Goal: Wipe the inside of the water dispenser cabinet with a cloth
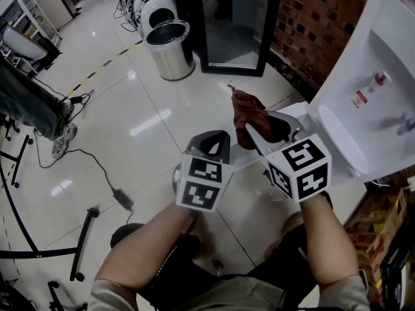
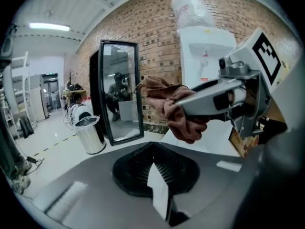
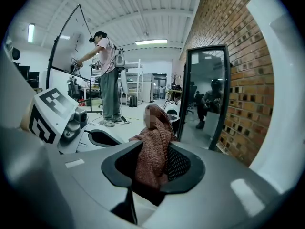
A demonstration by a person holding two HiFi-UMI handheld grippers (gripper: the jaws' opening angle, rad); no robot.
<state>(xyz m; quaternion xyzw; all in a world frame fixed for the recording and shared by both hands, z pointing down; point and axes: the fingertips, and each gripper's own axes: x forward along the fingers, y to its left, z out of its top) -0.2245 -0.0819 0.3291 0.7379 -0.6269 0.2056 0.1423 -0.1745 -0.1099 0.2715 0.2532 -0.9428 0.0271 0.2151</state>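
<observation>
My right tongs [image 3: 155, 171] are clamped on the rust-brown knitted cloth [image 3: 153, 147]. It is bunched between the two jaws and pokes out past their tips. In the head view the cloth is up in the air, near the lower front of the white plastic water dispenser [image 1: 373, 76] and to its left. My left tongs [image 2: 156, 178] are closed together with nothing in them, farther left of the dispenser and beside the right pair.

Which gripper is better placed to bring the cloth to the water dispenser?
Right. The right gripper grips the cloth and is nearer the water dispenser; the left gripper is shut and empty.
</observation>
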